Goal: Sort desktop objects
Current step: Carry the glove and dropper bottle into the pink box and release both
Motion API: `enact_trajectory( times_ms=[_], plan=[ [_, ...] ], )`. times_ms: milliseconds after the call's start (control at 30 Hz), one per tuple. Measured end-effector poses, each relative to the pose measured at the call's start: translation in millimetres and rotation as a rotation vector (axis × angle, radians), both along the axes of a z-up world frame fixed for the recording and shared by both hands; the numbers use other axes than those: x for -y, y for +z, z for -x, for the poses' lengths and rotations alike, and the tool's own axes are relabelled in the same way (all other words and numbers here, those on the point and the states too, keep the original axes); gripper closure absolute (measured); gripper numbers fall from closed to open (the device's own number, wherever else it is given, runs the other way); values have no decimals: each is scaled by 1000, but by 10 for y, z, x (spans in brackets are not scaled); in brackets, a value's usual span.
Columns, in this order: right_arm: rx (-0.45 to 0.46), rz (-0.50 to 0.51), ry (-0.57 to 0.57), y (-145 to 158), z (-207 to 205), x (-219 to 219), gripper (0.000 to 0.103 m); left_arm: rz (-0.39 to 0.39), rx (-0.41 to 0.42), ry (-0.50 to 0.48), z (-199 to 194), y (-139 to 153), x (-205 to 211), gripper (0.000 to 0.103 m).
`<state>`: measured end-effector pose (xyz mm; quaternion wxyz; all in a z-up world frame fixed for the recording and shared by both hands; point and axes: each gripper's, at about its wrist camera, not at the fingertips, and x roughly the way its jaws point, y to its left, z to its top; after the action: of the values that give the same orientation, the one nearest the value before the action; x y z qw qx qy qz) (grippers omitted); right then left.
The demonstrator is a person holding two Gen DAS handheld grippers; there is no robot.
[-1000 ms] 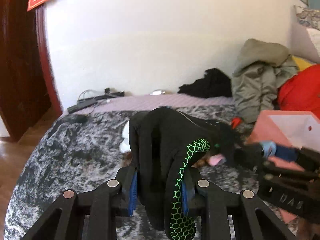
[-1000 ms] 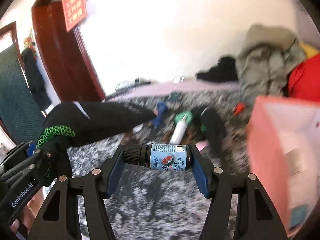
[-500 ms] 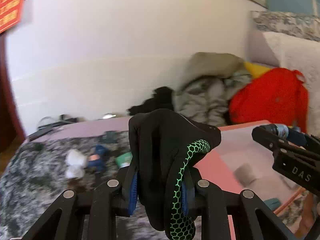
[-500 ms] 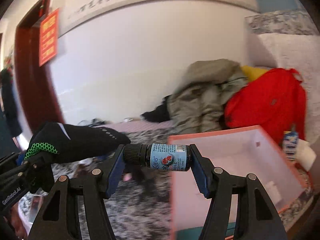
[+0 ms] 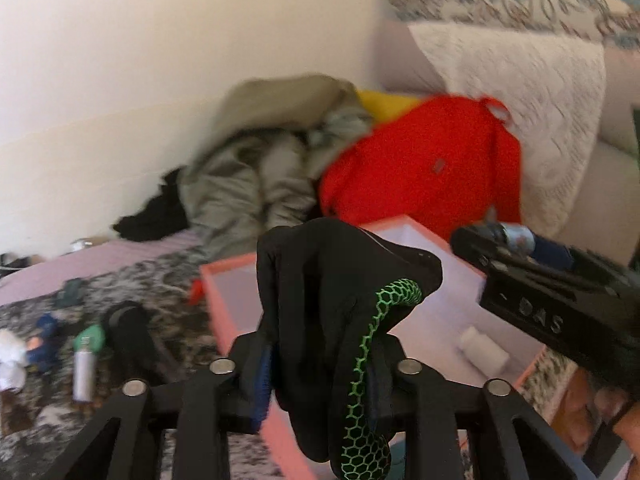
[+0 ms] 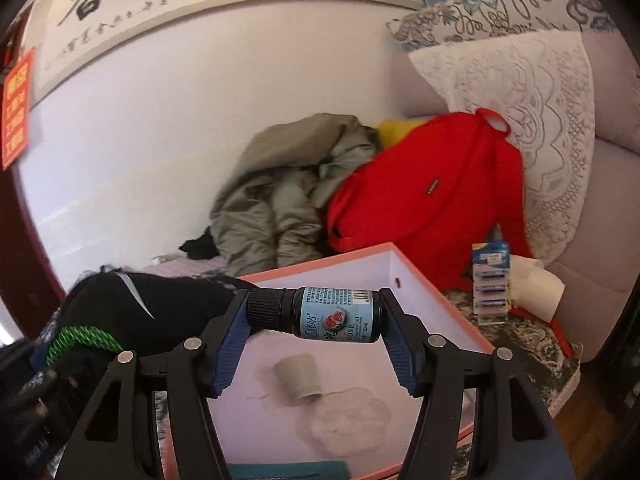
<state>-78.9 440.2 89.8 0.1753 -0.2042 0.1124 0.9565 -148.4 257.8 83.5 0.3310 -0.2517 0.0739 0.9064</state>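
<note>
My left gripper (image 5: 320, 364) is shut on a black glove with a green honeycomb pattern (image 5: 340, 320), held over the near-left side of a pink box (image 5: 224, 312). In the right wrist view the same glove (image 6: 132, 312) hangs at the left. My right gripper (image 6: 316, 320) is shut on a small dark bottle with a blue label (image 6: 336, 314), lying crosswise above the pink box (image 6: 436, 300). Inside the box lie a white cylindrical container (image 6: 298, 376), a pale flat piece (image 6: 348, 420) and a teal item (image 6: 288, 474). The right gripper (image 5: 504, 240) also shows at the right of the left wrist view.
Loose items lie on the grey patterned cover at left: a silver tube with a green cap (image 5: 86, 360), a black glove (image 5: 136, 340), a blue object (image 5: 44, 336), white tissue (image 5: 10, 360). Behind the box are a grey jacket (image 6: 280, 208) and a red bag (image 6: 424, 200); a blue pack (image 6: 490, 280) stands right.
Both grippers have swung right from the cluttered cover to above the pink box, still holding the glove and the bottle. The box interior now fills the lower view.
</note>
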Motion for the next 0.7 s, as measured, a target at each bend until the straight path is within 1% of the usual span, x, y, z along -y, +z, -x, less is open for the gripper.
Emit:
enact_trajectory(
  times_ms=[33,67,100,133,167,300,400,500,700],
  plan=[
    [17,-5,-6,-34,43,-47,37,3,7,-18,5,-27,-88,42],
    [34,-11,-32,-76,76,-78,29,1,9,-26,12,-38,-129,20],
    [52,-18,-60,-119,109,-107,10,-9,5,-21,21,-31,-109,10],
    [57,-15,-86,-150,119,-147,3,-20,1,-17,31,-23,-89,9],
    [58,-6,-90,-159,141,-171,1,-30,-3,-12,40,-16,-69,9],
    [44,18,-99,-147,167,-198,1,-64,-19,44,96,88,131,8],
    [29,33,-88,-118,161,-97,1,-80,-12,92,146,133,332,7],
    [17,38,-68,-81,176,54,1,-65,-8,137,178,130,526,7],
    [-28,9,21,7,295,595,1,-11,0,232,202,51,1004,7]
  ],
)
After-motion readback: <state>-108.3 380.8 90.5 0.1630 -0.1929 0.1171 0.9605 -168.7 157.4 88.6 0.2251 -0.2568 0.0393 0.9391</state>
